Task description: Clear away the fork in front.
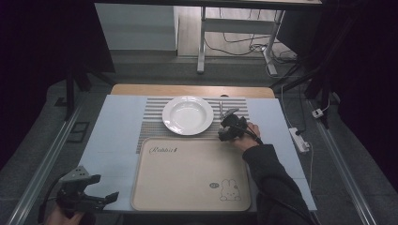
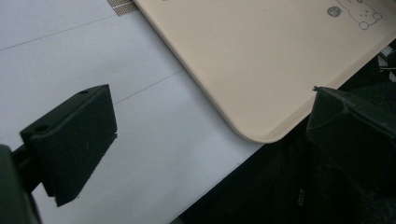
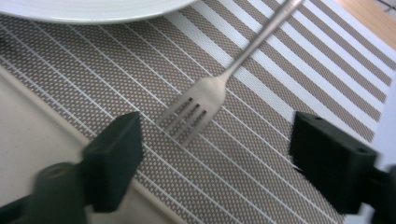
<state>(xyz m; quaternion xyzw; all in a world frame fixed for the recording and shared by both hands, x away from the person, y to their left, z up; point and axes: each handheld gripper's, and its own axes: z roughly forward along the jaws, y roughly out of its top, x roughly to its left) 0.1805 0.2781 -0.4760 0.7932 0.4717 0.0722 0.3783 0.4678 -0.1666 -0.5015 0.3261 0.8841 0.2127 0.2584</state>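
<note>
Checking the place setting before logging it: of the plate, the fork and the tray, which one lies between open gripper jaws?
The fork: the right gripper has its open jaws either side of its tines, on the striped placemat.

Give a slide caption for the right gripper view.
Open right gripper poised over a fork lying on the striped placemat beside the plate.

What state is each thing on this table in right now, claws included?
Plate: upright, empty, on the striped mat.
Fork: flat on the mat, beside the plate, not gripped.
Tray: flat, nothing on it.
Right claw: open, over the fork's prongs.
Left claw: open, holding nothing, near the tray's corner.
</note>
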